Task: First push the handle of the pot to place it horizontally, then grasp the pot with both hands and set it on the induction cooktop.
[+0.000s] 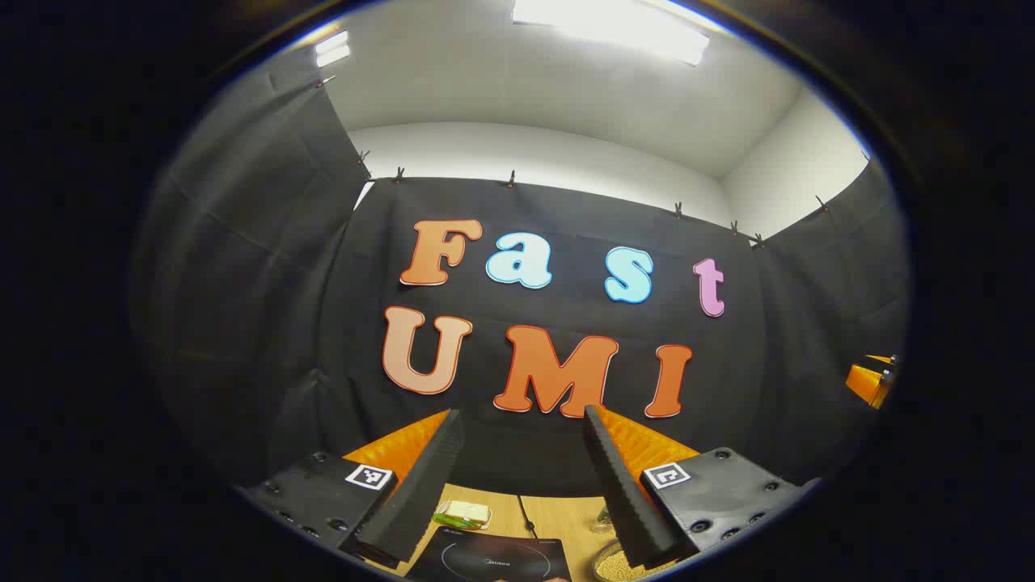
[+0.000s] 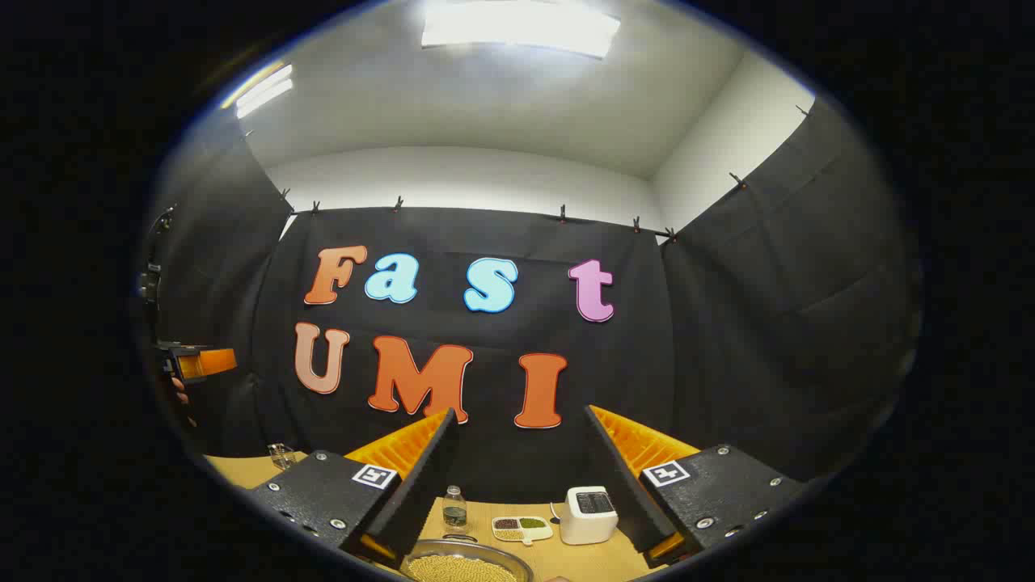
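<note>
The left gripper (image 1: pixel 521 485) held its fingers spread apart on nothing, raised high and aimed at the far wall, presumably poised ahead of the handle push. Just below them on the counter (image 1: pixel 558 517) lay the induction cooktop (image 1: pixel 493 558), its printed mark too small to read. The right gripper (image 2: pixel 517 485), fingers likewise apart and empty, hovered above the pot (image 2: pixel 465 564) of pale grains, a white toaster (image 2: pixel 589 514) farther off
</note>
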A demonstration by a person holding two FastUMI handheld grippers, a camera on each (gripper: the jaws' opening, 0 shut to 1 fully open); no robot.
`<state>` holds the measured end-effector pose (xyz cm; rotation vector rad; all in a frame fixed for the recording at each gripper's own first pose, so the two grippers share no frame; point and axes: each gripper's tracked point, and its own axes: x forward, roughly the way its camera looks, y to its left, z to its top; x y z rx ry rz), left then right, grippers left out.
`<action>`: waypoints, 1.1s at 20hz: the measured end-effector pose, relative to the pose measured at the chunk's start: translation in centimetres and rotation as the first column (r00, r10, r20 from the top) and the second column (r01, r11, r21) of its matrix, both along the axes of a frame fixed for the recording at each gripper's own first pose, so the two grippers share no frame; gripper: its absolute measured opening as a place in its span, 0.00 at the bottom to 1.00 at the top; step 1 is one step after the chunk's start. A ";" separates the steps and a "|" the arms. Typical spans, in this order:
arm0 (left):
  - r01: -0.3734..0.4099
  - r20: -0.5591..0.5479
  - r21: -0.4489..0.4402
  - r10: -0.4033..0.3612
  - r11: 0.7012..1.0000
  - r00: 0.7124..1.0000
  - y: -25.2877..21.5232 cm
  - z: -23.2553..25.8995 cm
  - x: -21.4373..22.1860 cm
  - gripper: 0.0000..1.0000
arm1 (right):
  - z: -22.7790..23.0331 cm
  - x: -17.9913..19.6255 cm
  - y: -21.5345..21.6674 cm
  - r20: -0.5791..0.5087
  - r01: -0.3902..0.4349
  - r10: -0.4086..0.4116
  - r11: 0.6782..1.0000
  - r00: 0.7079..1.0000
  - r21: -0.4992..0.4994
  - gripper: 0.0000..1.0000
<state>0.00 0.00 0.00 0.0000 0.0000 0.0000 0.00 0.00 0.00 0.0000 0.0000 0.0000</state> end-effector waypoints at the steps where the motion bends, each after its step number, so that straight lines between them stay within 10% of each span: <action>1: 0.000 0.001 0.002 0.000 1.000 1.000 0.0 0.1 0.0 0.97 | -0.1 0.1 0.0 -0.003 -0.002 0.002 1.000 1.000 0.002 0.95; 22: -0.018 -0.009 0.012 0.018 1.000 1.000 1.0 -0.6 -0.6 0.97 | -3.1 -0.7 1.1 -0.068 -0.062 0.065 0.997 0.996 0.051 0.95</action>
